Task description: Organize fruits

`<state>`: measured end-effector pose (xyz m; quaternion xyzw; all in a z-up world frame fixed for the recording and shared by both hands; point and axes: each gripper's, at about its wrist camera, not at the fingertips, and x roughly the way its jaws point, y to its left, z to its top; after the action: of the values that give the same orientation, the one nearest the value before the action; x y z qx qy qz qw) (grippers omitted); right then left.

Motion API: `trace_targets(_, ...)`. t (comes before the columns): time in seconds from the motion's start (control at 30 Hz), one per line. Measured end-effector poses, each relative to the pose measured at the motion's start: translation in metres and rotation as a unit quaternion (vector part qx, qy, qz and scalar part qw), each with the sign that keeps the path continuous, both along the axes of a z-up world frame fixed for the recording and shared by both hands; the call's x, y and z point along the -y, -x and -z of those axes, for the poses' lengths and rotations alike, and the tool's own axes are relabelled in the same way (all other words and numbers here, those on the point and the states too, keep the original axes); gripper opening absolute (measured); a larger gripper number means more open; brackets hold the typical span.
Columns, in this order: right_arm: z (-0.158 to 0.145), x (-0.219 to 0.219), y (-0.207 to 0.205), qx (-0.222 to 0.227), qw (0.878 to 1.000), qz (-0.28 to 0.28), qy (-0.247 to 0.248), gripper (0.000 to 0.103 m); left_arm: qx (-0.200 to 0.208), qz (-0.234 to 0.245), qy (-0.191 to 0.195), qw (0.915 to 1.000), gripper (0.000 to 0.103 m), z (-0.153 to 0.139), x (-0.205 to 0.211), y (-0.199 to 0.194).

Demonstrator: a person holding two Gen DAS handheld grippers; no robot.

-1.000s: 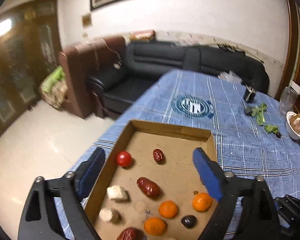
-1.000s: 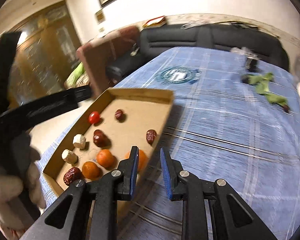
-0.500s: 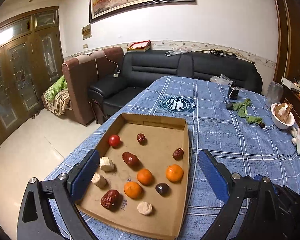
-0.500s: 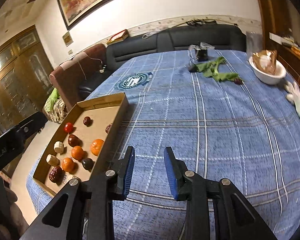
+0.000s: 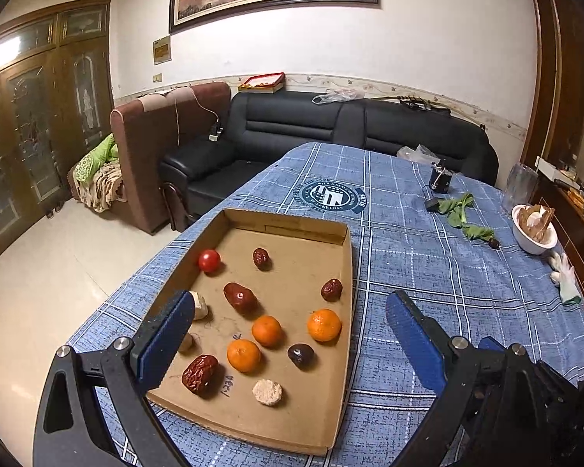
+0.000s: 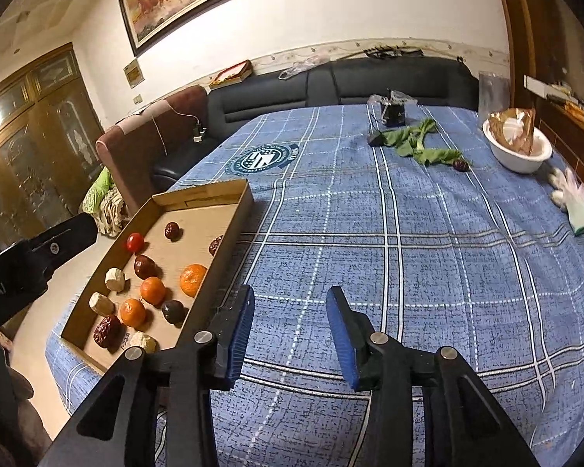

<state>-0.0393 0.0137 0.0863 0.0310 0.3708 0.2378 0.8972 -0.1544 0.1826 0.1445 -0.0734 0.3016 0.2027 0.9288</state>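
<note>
A shallow cardboard tray (image 5: 333,389) lies on the blue checked tablecloth (image 5: 428,272). It holds three oranges (image 5: 267,330), several red dates (image 5: 240,296), a cherry tomato (image 5: 209,260), a dark plum (image 5: 300,355) and pale chunks (image 5: 267,392). My left gripper (image 5: 292,334) is open and empty, above the tray's near half. My right gripper (image 6: 290,327) is open and empty over bare cloth, right of the tray (image 6: 229,233). The oranges (image 6: 192,279) and tomato (image 6: 134,242) also show in the right wrist view.
A white bowl (image 6: 518,153) with wrappers, green leaves (image 6: 416,142), a lone date (image 6: 461,165), a dark cup (image 6: 394,111) and a white glove (image 6: 574,198) lie at the far right. A black sofa (image 5: 331,128) stands beyond the table.
Both grippers have pulled back and risen from the tray. The right gripper's jaws have opened wider and it has swung right over the cloth. A date now lies by the tray's right wall.
</note>
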Motion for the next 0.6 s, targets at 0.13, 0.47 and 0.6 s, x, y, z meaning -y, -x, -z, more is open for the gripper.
trace_targets(0.13, -0.003, -0.008, 0.004, 0.019, 1.000, -0.004, 0.014, 0.046, 0.007, -0.006, 0.001, 1.0000, 0.099, 0.000, -0.004, 0.003)
trace_targets(0.47, -0.002, -0.015, 0.008, 0.026, 0.999, -0.016, 0.025, 0.049, 0.016, -0.012, 0.000, 0.9998, 0.099, -0.001, -0.007, 0.007)
trace_targets(0.6, -0.003, -0.015, 0.009, 0.028, 0.999, -0.016, 0.024, 0.049, 0.031, -0.020, -0.007, 0.9993, 0.099, -0.004, -0.005, 0.010)
